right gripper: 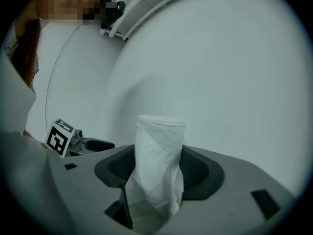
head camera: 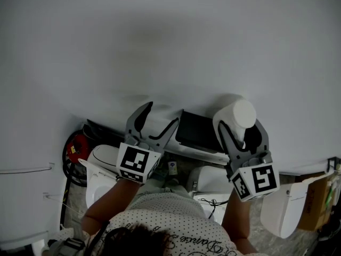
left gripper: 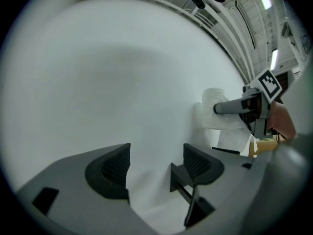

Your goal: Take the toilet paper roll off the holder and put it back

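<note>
Right gripper is clamped on the toilet paper roll, with the jaws pressing both sides and the paper looking a bit squeezed. In the right gripper view the roll stands upright between the two dark ribbed pads, its top end poking up past them and loose wrap bunched low down. In the head view the roll sits centre-right of the frame, close to the white wall, just right of and slightly above the black holder, and off it. Left gripper is centre-left of the frame with its jaws apart, gripping nothing. The left gripper view shows mostly bare wall in the gap and a black corner of the holder just inside the right-hand jaw; I can't tell if they touch. That view also has the roll at mid-right, with the right gripper closed around it. A toilet is at lower left, a red item at the far left, and the person's patterned shirt at the bottom edge.
</note>
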Demonstrator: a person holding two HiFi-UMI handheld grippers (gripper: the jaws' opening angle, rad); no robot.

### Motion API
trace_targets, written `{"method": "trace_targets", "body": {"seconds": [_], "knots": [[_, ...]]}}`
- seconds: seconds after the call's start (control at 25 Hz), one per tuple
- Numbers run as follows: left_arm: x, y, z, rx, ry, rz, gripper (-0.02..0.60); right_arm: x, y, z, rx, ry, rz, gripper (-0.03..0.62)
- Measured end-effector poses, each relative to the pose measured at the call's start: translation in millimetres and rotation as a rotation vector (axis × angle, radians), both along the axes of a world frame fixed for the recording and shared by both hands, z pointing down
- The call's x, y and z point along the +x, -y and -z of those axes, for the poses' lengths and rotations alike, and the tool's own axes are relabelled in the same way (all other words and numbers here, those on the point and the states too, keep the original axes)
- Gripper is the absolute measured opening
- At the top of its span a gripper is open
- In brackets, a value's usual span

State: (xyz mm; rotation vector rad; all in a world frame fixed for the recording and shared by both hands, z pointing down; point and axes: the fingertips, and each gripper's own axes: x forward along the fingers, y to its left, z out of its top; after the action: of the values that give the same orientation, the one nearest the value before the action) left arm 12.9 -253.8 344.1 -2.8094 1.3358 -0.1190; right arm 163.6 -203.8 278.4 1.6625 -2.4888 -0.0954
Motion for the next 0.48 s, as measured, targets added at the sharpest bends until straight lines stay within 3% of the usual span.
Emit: {"method": "trace_targets", "body": {"seconds": [0.48], "knots": [[2.7, 0.5, 1.5, 0.0, -0.004, -0.003, 0.324, -1.5, -2.1, 2.2, -0.003, -0.006, 0.011, 0.284]]}}
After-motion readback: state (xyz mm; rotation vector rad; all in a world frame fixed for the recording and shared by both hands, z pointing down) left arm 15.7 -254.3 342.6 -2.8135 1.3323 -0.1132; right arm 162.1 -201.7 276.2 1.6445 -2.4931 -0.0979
